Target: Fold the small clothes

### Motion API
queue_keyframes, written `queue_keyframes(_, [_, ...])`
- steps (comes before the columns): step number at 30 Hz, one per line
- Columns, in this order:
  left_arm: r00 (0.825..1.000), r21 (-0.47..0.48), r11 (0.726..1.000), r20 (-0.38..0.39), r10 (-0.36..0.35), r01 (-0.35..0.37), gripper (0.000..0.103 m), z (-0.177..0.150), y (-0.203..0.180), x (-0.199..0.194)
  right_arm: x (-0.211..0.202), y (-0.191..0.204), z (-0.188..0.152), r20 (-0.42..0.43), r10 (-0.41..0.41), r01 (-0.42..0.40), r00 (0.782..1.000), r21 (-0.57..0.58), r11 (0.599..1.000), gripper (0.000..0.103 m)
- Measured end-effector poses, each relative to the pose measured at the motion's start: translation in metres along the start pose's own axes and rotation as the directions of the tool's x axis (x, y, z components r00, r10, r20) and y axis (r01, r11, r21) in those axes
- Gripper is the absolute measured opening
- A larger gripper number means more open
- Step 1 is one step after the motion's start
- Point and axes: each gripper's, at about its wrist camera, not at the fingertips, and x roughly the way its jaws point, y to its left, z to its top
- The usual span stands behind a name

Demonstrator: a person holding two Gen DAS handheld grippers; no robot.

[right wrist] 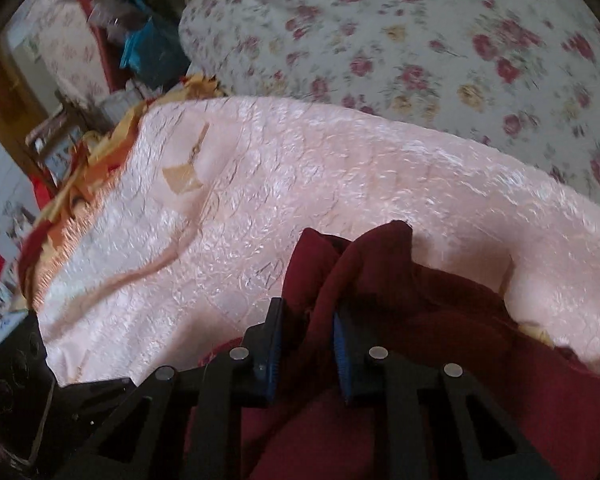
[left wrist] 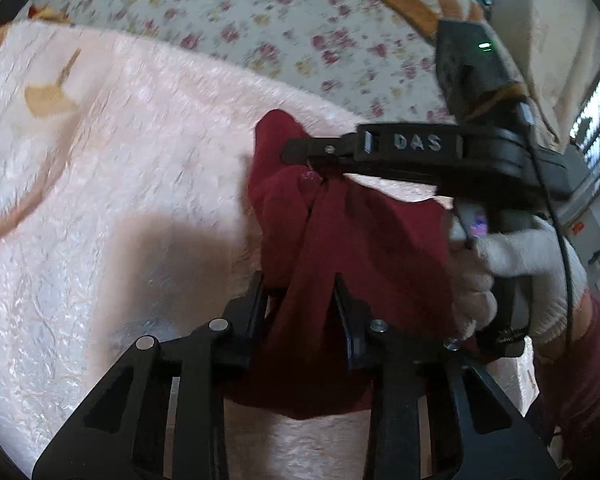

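So the biggest thing is the bed, covered by a flowered quilt (right wrist: 420, 40), and on top of it lies a pale pink blanket (right wrist: 300, 184) with a shiny, wrinkled surface. I think the blanket is spread there to give a soft and flat place for folding, because nothing else lies on its open part.

Next comes the dark red garment (left wrist: 340, 240). It sits at the near edge of the pink blanket and it is bunched up, not flat. One part of it stands up in a loose peak while the rest hangs down toward the person. To my eye it is held this way so that an edge can be lifted and stretched before it is laid down for a fold, so the folding seems only at its beginning.

Then the tools. The left gripper (left wrist: 300, 292) has its jaws drawn close, and a thick fold of the red cloth is pinched between them. The right gripper (right wrist: 306, 340) is also drawn close, its blue pads (right wrist: 342, 356) pressing on another fold of the same cloth. In the left view this right gripper reaches to the upper part of the garment, carried by a hand in a white glove (left wrist: 516, 264).
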Motion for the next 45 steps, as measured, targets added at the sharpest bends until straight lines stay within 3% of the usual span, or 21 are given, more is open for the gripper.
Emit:
queue_keyframes(3, [1.000, 0.033, 0.999, 0.018, -0.014, 0.013, 0.028, 0.002, -0.014, -0.007, -0.012, -0.012, 0.004, 0.022, 0.059, -0.060, 0.998, 0.076, 0.995, 0.028])
queue_keyframes(5, [1.000, 0.068, 0.998, 0.024, -0.001, -0.001, 0.028, 0.002, -0.025, -0.009, -0.014, -0.008, 0.008, 0.028, 0.057, -0.060, 0.998, 0.087, 0.994, 0.062])
queue_keyframes(6, [1.000, 0.081, 0.997, 0.025, 0.002, -0.004, 0.028, 0.002, -0.030, -0.009, -0.015, -0.005, 0.012, 0.016, 0.063, -0.064, 0.998, 0.084, 0.994, 0.070])
queue_keyframes(7, [1.000, 0.086, 0.996, 0.026, 0.002, -0.004, 0.028, 0.001, -0.033, -0.009, -0.013, -0.001, 0.014, -0.002, 0.067, -0.067, 0.998, 0.075, 0.995, 0.076])
queue_keyframes(9, [1.000, 0.095, 0.995, 0.030, -0.003, 0.001, 0.028, 0.001, -0.040, -0.010, -0.008, 0.009, 0.017, -0.043, 0.034, -0.032, 0.998, 0.032, 0.999, 0.076])
queue_keyframes(12, [0.999, 0.107, 0.994, 0.032, 0.000, -0.004, 0.027, 0.003, -0.049, -0.012, 0.002, 0.015, 0.013, -0.099, -0.100, 0.098, 0.990, -0.029, 0.995, 0.069])
queue_keyframes(13, [1.000, 0.109, 0.994, 0.032, 0.000, -0.004, 0.027, 0.003, -0.052, -0.013, 0.002, 0.013, 0.010, -0.095, -0.114, 0.112, 0.989, -0.027, 0.993, 0.049])
queue_keyframes(14, [1.000, 0.110, 0.994, 0.030, -0.007, 0.003, 0.027, 0.004, -0.056, -0.014, 0.000, 0.009, 0.007, -0.084, -0.107, 0.106, 0.991, -0.014, 0.994, 0.039])
queue_keyframes(17, [0.999, 0.124, 0.992, 0.026, -0.030, 0.027, 0.027, 0.004, -0.068, -0.017, -0.021, -0.004, -0.002, -0.013, -0.056, 0.056, 0.998, 0.017, 0.998, 0.031])
queue_keyframes(24, [0.997, 0.192, 0.978, 0.008, -0.083, 0.080, 0.027, 0.010, -0.118, -0.015, -0.083, -0.025, -0.011, 0.081, -0.031, 0.031, 0.996, 0.007, 1.000, 0.027])
queue_keyframes(31, [0.994, 0.245, 0.964, -0.033, -0.100, 0.105, 0.018, 0.007, -0.168, -0.001, -0.139, -0.066, -0.036, 0.143, -0.043, 0.031, 0.989, 0.081, 0.996, 0.025])
queue_keyframes(45, [0.978, 0.305, 0.935, -0.158, -0.137, 0.180, 0.018, -0.010, -0.245, 0.049, -0.198, -0.144, -0.094, 0.184, -0.080, 0.041, 0.980, 0.202, 0.978, 0.021])
